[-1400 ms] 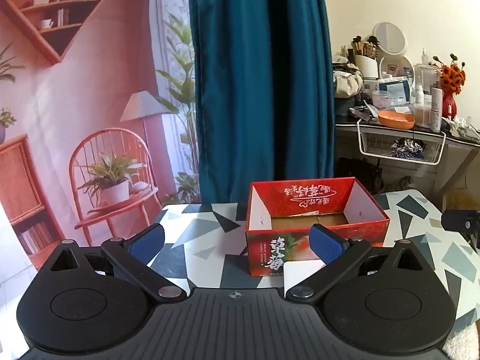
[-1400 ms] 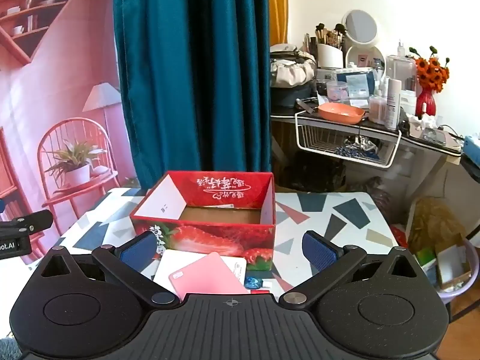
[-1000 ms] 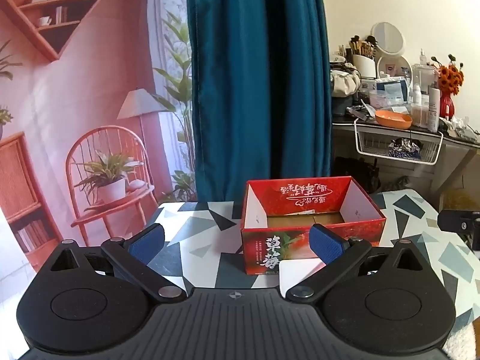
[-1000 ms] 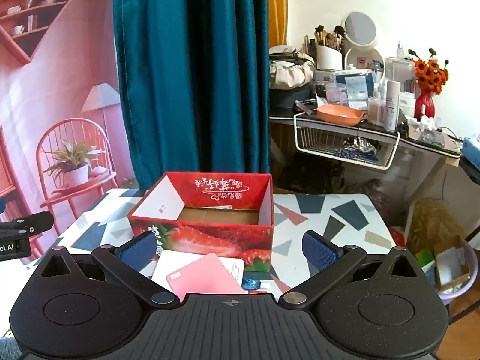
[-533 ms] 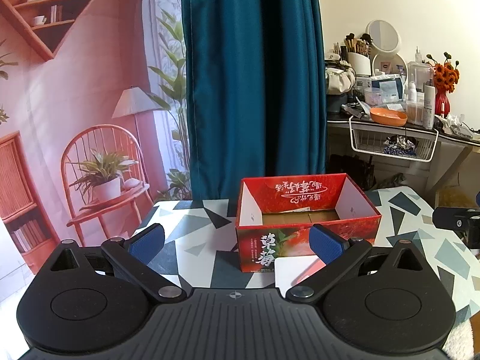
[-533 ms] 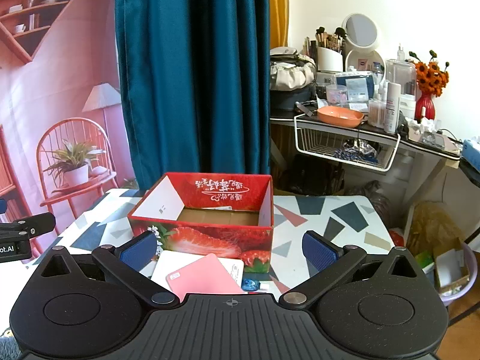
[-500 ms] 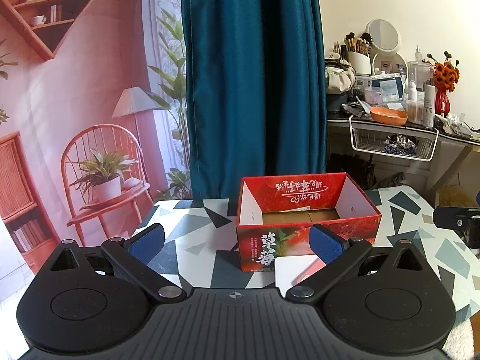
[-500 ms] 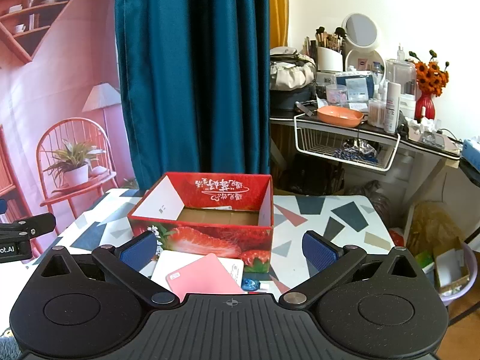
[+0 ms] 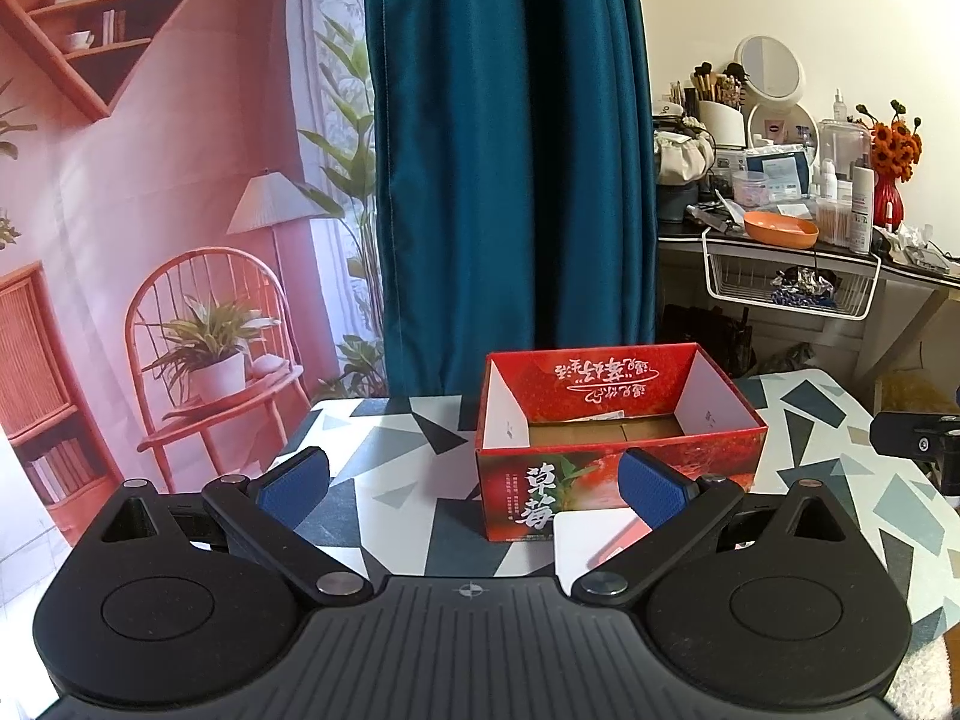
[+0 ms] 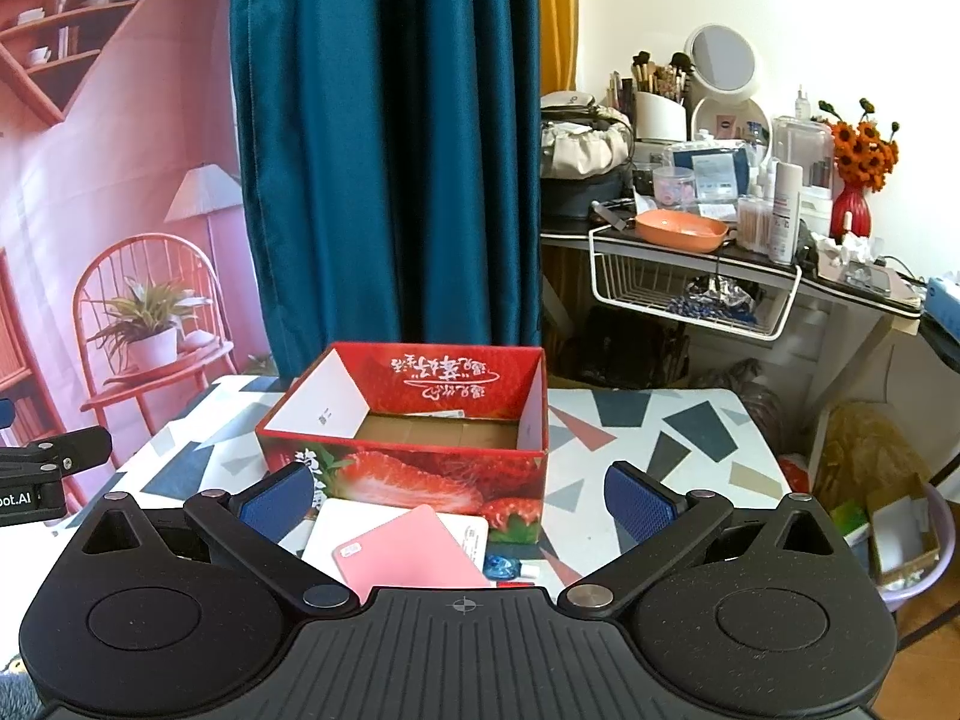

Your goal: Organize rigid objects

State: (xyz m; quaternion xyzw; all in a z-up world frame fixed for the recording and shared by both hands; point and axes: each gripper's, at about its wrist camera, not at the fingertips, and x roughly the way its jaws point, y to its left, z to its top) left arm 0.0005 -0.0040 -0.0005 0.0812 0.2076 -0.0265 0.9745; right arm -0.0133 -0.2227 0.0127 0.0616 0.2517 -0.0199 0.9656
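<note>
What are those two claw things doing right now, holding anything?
Left gripper: open, holding nothing.
Right gripper: open, holding nothing.

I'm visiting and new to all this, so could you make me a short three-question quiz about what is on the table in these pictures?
1. True or false: the red strawberry box has its top open.
2. What lies on the white flat item in front of the box? A) a pink flat card-like item B) an orange bowl C) a mirror
3. Fill in: both the left gripper and the right gripper are ____ and hold nothing.

Key: 1 true; only its brown cardboard floor shows inside. 2 A; it rests partly on the white one. 3 open; the blue pads stand wide apart above the patterned table.
</note>
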